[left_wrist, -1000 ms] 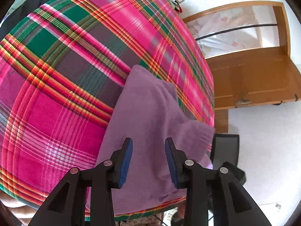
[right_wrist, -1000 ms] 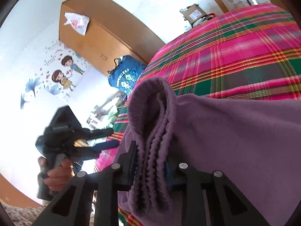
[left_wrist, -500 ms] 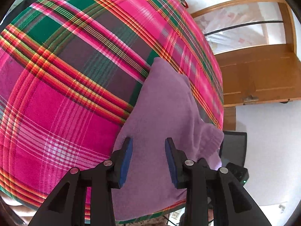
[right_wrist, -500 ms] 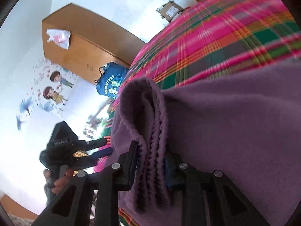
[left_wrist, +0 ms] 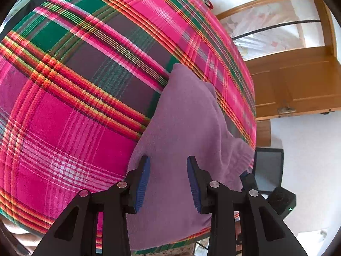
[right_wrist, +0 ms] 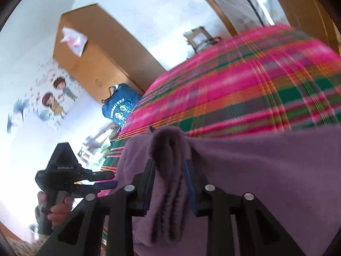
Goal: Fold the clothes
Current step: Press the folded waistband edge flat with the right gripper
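Observation:
A purple fleece garment (left_wrist: 187, 128) lies folded on the pink, green and orange plaid cover (left_wrist: 74, 98), near its front edge. My left gripper (left_wrist: 168, 181) hovers just above the garment, open, with nothing between its blue pads. In the right wrist view, my right gripper (right_wrist: 169, 177) is shut on a bunched, ribbed edge of the same purple garment (right_wrist: 266, 170), which spreads to the right over the plaid cover (right_wrist: 245, 81). The left gripper (right_wrist: 85, 179) also shows at the far left of that view, held by a hand (right_wrist: 57, 211).
A wooden cabinet with glass doors (left_wrist: 298, 81) stands to the right. A wooden wardrobe (right_wrist: 100, 59), a blue bag (right_wrist: 120, 106) and a cardboard box (right_wrist: 198, 38) sit beyond the plaid cover. A dark device (left_wrist: 272, 181) lies off the front right edge.
My left gripper has drifted left and back over the garment, staying open. My right gripper, still shut on the bunched edge, has swung quickly, and its view is blurred now.

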Tool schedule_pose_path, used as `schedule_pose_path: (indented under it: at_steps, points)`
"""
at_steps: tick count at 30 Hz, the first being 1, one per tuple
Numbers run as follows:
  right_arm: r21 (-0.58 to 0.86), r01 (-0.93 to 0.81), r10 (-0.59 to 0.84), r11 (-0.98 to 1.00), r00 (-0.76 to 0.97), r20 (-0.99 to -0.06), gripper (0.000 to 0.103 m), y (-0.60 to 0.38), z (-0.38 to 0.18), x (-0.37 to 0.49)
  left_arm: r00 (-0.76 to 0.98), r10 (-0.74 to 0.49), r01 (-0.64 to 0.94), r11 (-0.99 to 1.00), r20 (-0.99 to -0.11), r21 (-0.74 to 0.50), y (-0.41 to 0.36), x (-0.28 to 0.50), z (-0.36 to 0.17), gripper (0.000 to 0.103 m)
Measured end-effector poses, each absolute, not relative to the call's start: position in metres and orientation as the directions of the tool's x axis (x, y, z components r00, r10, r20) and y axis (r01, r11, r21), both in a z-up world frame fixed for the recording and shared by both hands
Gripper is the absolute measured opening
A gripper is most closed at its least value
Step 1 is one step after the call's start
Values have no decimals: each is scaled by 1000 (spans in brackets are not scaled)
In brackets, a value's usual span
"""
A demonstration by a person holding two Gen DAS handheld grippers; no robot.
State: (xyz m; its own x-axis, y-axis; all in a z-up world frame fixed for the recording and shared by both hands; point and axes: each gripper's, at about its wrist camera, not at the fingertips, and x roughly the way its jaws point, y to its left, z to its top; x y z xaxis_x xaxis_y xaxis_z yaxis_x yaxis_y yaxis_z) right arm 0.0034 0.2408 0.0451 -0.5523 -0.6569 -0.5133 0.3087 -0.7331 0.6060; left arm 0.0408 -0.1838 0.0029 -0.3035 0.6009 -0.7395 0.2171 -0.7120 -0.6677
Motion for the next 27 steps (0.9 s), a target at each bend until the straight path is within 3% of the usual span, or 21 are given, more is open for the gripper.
schedule_pose_path:
  at_steps: [7,8,9,15,20,27]
  points:
    - [588,364,-686,-722,-485,-543,33,200,49,-29,-306,601,221,-709,-738,-670,-189,43,2,37]
    - [579,356,-673,-733,-500,-545,28,201,50,-30,-306,603,220,-708,-737,-671,-190,43,2,37]
    - [570,348,-660,-744,-516,-547,4,202,50,-31,-305,604,220,-707,-736,-672,-191,43,1,37]
    - [573,281,-614,-770,-569,-547,4,232,54,-22,-300,608,212,-708,-735,-673,-193,44,0,37]
    - [602,225,-617,-767,-516,-594,10,234,31,-30,-305,608,214,-706,-733,-675,-195,46,0,37]
    - [595,226,-608,-772,-536,-585,31,244,41,-17,-309,608,211,-707,-732,-676,-195,47,1,37]
